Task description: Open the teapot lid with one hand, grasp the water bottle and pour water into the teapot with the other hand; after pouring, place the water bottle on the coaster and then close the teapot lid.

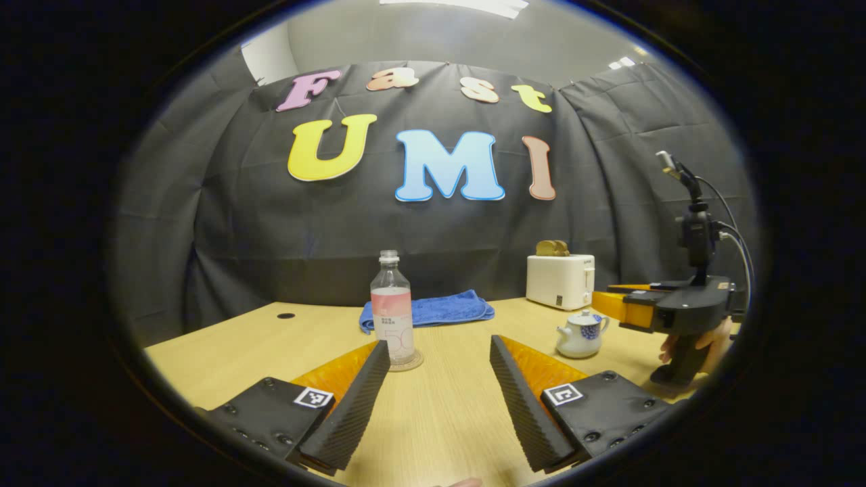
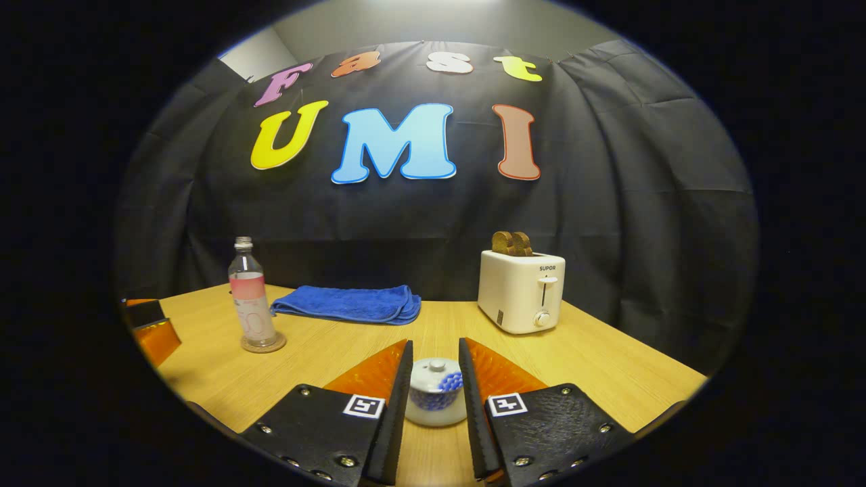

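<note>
A clear water bottle (image 1: 392, 308) with a pink label stands upright on a round coaster (image 1: 408, 363), just beyond my left gripper (image 1: 440, 345), which is wide open and holds nothing. The small white teapot (image 1: 580, 335) with a blue pattern sits to the right, its lid on. My right gripper (image 1: 612, 304) hovers just above and right of it, held by a hand. In the right gripper view the teapot (image 2: 435, 396) and its lid knob (image 2: 438, 366) show in the narrow gap of my right gripper (image 2: 436, 346); the fingers stand slightly apart, not pressing on it. The bottle (image 2: 250, 297) stands far left.
A folded blue towel (image 2: 348, 303) lies at the back of the wooden table (image 2: 609, 372). A white toaster (image 2: 521, 291) with bread in it stands at the back right. My left gripper's tip (image 2: 152, 331) shows at the left edge.
</note>
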A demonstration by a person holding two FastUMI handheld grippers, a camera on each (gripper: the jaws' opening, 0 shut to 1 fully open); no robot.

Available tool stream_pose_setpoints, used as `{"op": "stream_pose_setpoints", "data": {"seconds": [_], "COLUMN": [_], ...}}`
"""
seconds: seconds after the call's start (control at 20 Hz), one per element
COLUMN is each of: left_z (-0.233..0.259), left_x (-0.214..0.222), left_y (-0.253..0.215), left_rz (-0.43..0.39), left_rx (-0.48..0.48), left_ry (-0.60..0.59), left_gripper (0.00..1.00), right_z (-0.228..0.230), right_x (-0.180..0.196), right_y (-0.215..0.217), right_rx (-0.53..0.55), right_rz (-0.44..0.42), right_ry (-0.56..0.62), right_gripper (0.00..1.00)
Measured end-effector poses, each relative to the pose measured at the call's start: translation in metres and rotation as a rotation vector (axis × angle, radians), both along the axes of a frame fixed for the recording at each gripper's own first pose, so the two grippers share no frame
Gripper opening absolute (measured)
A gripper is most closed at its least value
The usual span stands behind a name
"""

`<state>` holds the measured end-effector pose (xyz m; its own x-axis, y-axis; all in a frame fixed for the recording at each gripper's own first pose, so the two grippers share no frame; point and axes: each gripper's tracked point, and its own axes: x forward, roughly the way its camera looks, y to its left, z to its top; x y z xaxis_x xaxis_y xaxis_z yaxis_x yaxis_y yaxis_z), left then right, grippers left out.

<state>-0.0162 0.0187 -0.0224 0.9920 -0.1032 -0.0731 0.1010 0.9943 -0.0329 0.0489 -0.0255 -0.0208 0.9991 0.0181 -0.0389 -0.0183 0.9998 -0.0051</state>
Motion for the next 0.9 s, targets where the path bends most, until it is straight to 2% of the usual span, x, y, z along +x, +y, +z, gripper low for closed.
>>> {"op": "stream_pose_setpoints", "data": {"seconds": [0.15,0.35,0.55,0.9], "left_z": [0.003,-0.003,-0.011,-0.011], "left_x": [-0.01,-0.02,-0.032,-0.038], "left_y": [-0.005,-0.015,-0.029,-0.044], "left_rz": [-0.003,-0.006,-0.013,0.013], "left_rx": [-0.014,-0.041,-0.056,0.004], "left_ry": [-0.008,0.004,0.018,0.012], "left_gripper": [1.0,1.0,1.0,1.0], "right_z": [0.004,0.008,-0.005,-0.02], "right_x": [-0.049,-0.085,-0.097,-0.097], "right_y": [0.011,0.022,0.032,0.038], "right_rx": [-0.011,-0.045,-0.027,0.006], "right_rz": [-0.006,-0.015,0.006,0.007], "right_ry": [-0.029,-0.074,-0.062,-0.049], "right_gripper": [0.5,0.49,0.49,0.5]}}
